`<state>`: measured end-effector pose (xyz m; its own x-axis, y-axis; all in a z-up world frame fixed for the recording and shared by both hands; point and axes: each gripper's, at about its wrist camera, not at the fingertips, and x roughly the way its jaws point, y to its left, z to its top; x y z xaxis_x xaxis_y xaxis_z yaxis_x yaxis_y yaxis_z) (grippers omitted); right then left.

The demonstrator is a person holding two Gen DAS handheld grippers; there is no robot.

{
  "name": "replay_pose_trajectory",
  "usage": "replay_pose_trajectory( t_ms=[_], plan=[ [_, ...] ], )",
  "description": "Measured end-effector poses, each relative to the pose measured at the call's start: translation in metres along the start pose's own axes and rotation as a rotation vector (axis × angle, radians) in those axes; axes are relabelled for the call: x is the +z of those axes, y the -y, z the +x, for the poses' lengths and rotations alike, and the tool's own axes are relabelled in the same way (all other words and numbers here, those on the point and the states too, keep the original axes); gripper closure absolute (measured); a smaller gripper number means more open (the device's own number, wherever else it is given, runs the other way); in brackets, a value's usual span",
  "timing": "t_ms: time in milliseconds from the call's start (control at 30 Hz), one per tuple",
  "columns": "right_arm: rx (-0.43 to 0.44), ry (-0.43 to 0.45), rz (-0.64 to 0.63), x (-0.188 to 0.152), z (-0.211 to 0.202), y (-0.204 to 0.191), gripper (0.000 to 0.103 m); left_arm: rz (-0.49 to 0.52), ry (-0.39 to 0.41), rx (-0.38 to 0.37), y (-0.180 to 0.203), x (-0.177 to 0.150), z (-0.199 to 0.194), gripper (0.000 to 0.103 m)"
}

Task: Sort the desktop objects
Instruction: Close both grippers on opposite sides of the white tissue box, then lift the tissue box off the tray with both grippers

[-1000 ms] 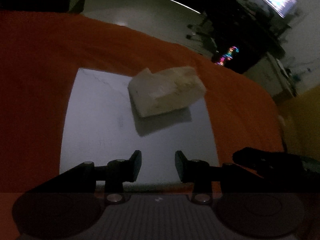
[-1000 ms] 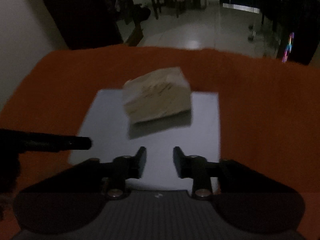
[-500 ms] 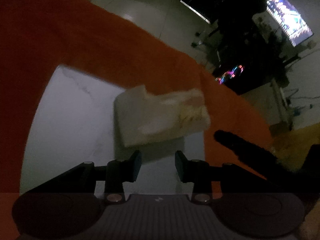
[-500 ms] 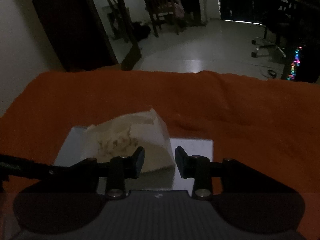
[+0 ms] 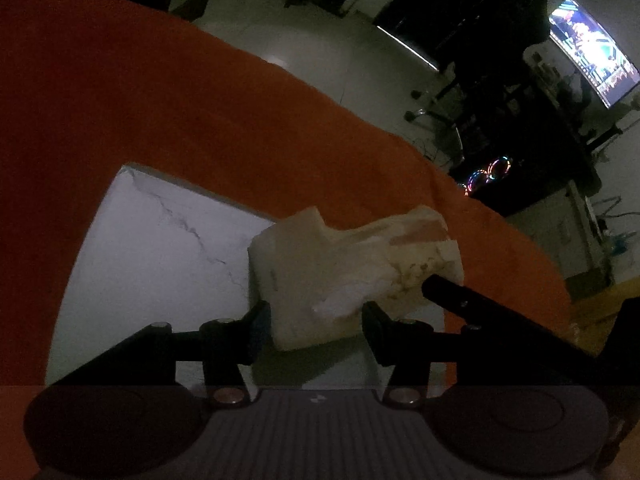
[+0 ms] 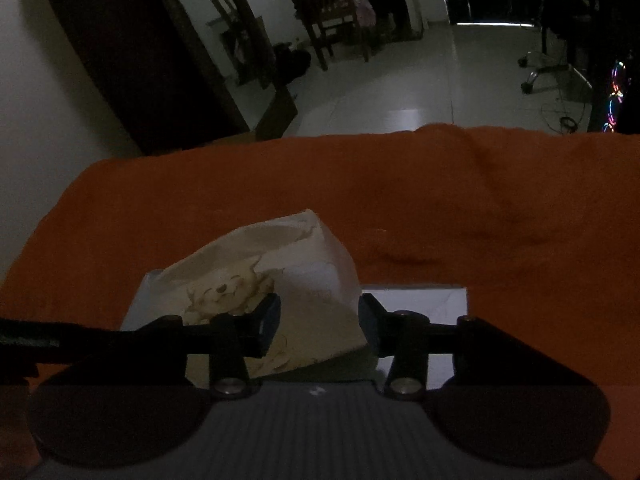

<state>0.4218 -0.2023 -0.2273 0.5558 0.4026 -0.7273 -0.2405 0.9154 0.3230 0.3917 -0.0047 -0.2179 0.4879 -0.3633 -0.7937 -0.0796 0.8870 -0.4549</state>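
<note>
A soft cream tissue pack (image 5: 340, 272) with a bear print (image 6: 280, 280) lies on a white marble-look board (image 5: 160, 260) on the orange cloth. My left gripper (image 5: 314, 320) is open, its fingers either side of the pack's near end. My right gripper (image 6: 318, 320) is open too, its fingers straddling the pack's right corner from the other side. The right gripper's dark finger (image 5: 480, 304) reaches the pack's far right end in the left wrist view.
The orange cloth (image 6: 440, 220) covers the table out to its far edge. Beyond it are a tiled floor, wooden chairs (image 6: 328, 12), a screen (image 5: 588, 52) and a lit computer case (image 5: 488, 172). The board's right part (image 6: 424, 300) lies bare.
Both grippers have moved forward and down onto the tissue pack, which now sits between each pair of fingers. The jaws have stayed open.
</note>
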Motion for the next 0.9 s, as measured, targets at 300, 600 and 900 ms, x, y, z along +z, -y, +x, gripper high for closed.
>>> replay_pose_trajectory(
  t_ms=[300,600,900],
  plan=[
    [-0.021,0.023,-0.049,-0.009,-0.011,-0.002,0.096,0.096,0.084,-0.014,0.007,-0.010,-0.012,0.089],
    [-0.038,-0.122,0.020,-0.061,-0.055,-0.025,0.097,0.148,-0.034,-0.061,-0.010,-0.036,-0.034,0.090],
    [-0.050,-0.246,0.027,-0.096,-0.085,-0.038,0.096,0.206,-0.169,-0.051,-0.018,-0.068,-0.056,0.090]
  ],
)
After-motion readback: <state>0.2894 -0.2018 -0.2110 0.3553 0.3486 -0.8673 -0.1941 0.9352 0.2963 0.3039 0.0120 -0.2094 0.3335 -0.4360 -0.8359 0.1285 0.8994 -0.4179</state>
